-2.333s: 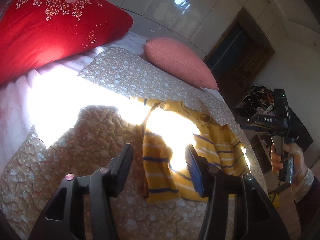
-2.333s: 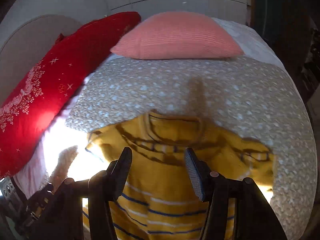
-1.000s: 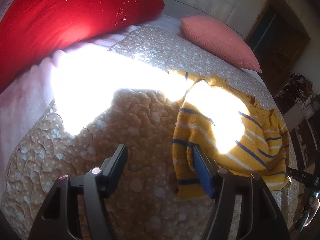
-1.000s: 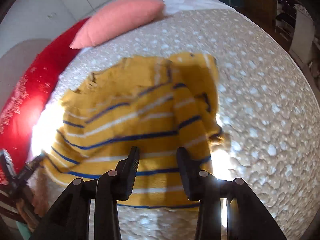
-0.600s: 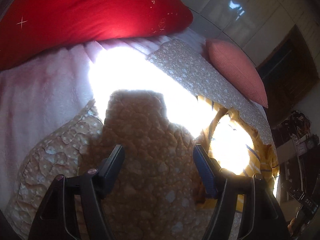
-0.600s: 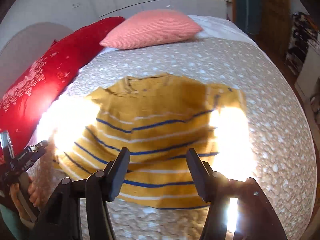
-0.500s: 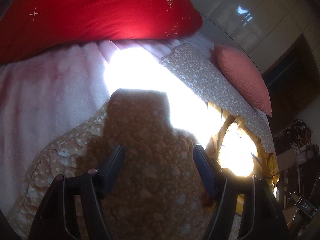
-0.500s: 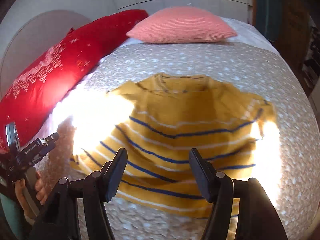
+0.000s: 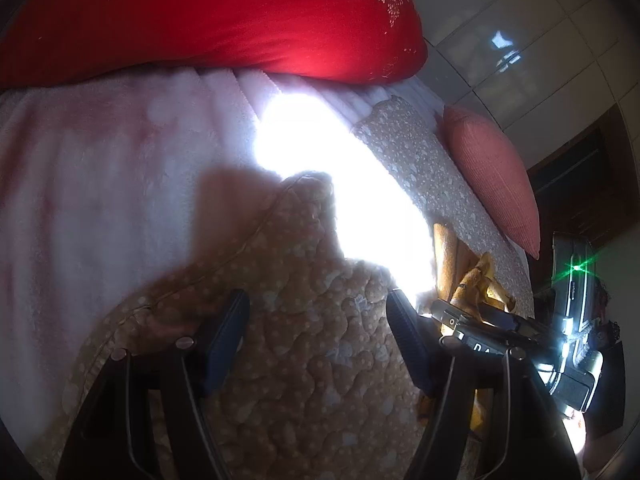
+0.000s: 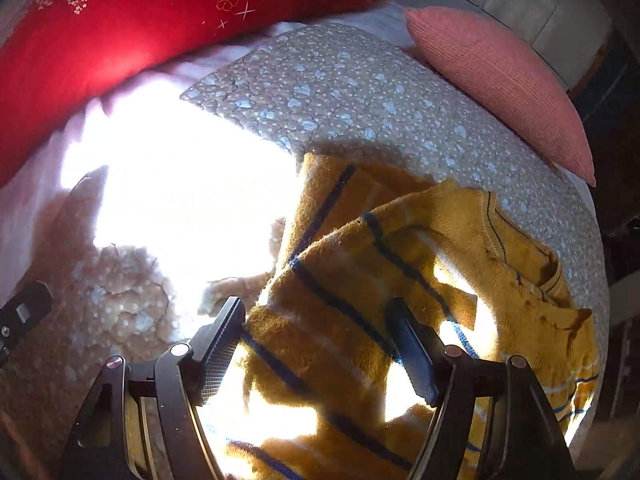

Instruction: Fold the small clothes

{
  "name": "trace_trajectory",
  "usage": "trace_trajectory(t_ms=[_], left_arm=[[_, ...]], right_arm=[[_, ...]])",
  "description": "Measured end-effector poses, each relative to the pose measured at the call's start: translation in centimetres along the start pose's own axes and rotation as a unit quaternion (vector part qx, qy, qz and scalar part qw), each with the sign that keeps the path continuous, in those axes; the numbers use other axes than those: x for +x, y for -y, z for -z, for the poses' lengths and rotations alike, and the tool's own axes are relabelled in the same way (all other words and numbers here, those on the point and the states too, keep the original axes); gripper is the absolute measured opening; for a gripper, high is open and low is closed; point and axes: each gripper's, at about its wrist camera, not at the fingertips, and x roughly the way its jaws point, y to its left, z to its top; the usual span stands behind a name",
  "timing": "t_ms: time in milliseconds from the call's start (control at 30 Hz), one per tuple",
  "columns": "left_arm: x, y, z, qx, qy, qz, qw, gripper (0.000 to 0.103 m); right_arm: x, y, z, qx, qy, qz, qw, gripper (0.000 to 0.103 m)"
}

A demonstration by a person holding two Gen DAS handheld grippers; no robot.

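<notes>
A small yellow sweater with blue stripes (image 10: 420, 264) lies spread on the quilted bedspread (image 10: 340, 92). My right gripper (image 10: 320, 328) is open, low over the sweater's striped lower part, with cloth between its fingers but not pinched. My left gripper (image 9: 318, 320) is open and empty over bare quilt (image 9: 300, 360), left of the sweater, of which only a yellow edge (image 9: 460, 276) shows. The right gripper's body (image 9: 520, 332) shows at the right of the left wrist view.
A big red pillow (image 10: 140, 20) lies along the far left of the bed, also in the left wrist view (image 9: 200, 20). A pink pillow (image 10: 500, 76) lies at the head. A white blanket (image 9: 100, 180) lies beside the quilt. A bright sun patch (image 10: 180, 184) washes out part of the bed.
My right gripper has dropped close onto the sweater's left side, which is now lifted and rumpled. My left gripper has swung left, away from the sweater, toward the white blanket and red pillow.
</notes>
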Motion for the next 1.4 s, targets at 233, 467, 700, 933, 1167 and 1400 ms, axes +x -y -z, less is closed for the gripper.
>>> trace_trajectory(t_ms=[233,467,700,933,1167,1400], left_arm=[[-0.2,0.5,0.1,0.005,0.005,-0.015,0.9999,0.07],[-0.1,1.7,0.6,0.019,0.016,-0.041,0.9989,0.07],[0.3,5.8,2.8,0.072,0.018,-0.037,0.9966,0.07],[2.9,11.0,7.4,0.132,-0.022,-0.004,0.991,0.07],[0.9,15.1,12.9,0.207,-0.021,0.013,0.9781,0.07],[-1.9,20.1,14.6,0.254,-0.015,0.041,0.9662,0.074]], right_arm=[[0.7,-0.3,0.5,-0.001,0.007,0.036,0.999,0.048],[-4.2,9.4,2.3,0.103,0.073,-0.074,0.989,0.014],[-7.8,25.6,10.7,0.23,0.119,-0.076,0.963,0.008],[-3.1,39.4,22.4,0.368,0.059,-0.041,0.927,0.003],[-6.3,39.6,26.9,0.394,0.147,-0.195,0.886,0.017],[-5.6,31.4,19.6,0.32,0.158,-0.246,0.901,0.086]])
